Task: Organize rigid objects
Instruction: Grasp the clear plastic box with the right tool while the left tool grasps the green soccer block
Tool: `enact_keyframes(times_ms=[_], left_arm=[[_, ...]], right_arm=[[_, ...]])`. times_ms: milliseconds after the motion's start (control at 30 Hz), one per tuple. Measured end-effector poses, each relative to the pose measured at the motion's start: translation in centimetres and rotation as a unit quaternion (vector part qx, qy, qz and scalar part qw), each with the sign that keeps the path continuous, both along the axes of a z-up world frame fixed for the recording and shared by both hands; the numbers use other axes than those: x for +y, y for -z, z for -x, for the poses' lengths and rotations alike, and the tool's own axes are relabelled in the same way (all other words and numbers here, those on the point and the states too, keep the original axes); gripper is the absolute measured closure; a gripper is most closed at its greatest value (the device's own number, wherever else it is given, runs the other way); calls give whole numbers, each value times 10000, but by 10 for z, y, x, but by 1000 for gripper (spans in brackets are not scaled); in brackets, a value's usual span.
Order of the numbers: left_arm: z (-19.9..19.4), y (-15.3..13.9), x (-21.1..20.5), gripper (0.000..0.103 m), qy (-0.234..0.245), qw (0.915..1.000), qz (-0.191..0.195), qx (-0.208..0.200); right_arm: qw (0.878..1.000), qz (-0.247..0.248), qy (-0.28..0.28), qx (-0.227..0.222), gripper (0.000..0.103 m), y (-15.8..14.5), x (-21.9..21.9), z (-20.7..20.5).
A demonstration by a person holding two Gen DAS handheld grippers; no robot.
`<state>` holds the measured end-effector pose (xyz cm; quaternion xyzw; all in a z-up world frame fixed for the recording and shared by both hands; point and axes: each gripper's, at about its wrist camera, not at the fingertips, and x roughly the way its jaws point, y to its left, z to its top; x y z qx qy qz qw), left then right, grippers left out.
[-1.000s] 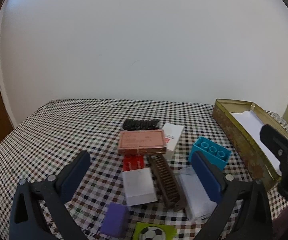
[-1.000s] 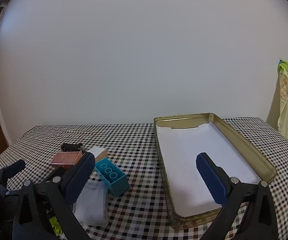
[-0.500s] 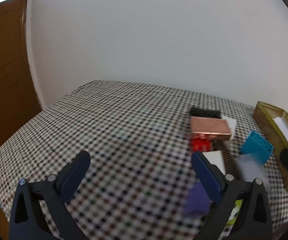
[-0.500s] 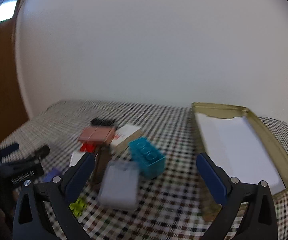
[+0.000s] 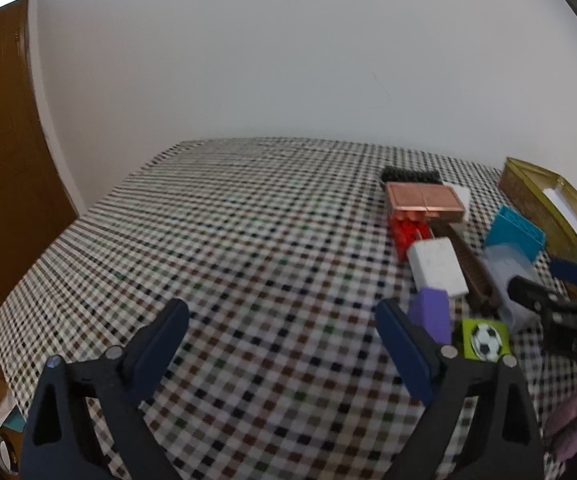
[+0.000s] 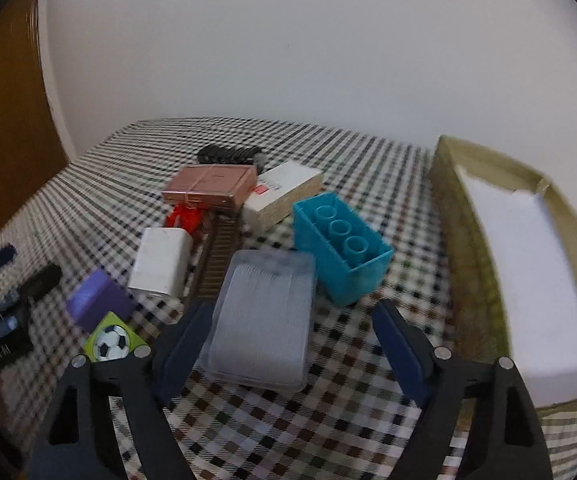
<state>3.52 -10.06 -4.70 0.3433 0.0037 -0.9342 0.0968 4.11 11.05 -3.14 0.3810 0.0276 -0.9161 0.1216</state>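
Note:
My right gripper hovers low over a clear plastic case that lies flat on the checked cloth. Its jaws are closing, with the case between them and the pads not pressing on it. Behind the case sit a blue brick, a white block, a brown ridged bar, a copper box and a white box. A purple block and a green football tile lie to the left. My left gripper is over bare cloth left of the purple block, its jaws closing on nothing.
A gold tin lined with white paper stands on the right of the table. A red piece and a black item lie by the copper box. The checked tablecloth stretches left to a wooden door.
The left view swung left, off the pile and over bare cloth. The right view turned left and dipped from the tin to the pile, bringing the clear case between its fingers. Both jaws narrowed slightly.

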Motion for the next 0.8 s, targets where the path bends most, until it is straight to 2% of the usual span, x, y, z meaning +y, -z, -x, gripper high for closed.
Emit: enact_keyframes(times_ms=[67, 133, 233, 333, 567, 667, 800], left_arm=[[0, 1, 4, 8, 130, 9999, -53, -69], [-1, 4, 12, 15, 271, 9995, -75, -136], [-1, 6, 22, 16, 462, 9986, -77, -245], [-3, 11, 36, 23, 645, 9973, -11, -349], [-10, 5, 56, 23, 1099, 9929, -275, -357], [-9, 5, 71, 23, 1386, 9890, -355, -370], [-8, 12, 89, 23, 1558, 9855, -487, -457]], right_arm=[[10000, 10, -58, -47, 19, 2, -5, -1], [9995, -198, -155, -187, 19, 6, -13, 1], [9989, -285, -316, -171, 20, 5, -19, -2], [9992, -207, -249, -224, 49, 6, -17, -3], [9994, 180, -231, -161, 49, 1, -4, -17], [9988, 390, -300, 17, 49, -8, 1, -27], [9962, 594, -325, 548, 49, -28, 6, -45]])
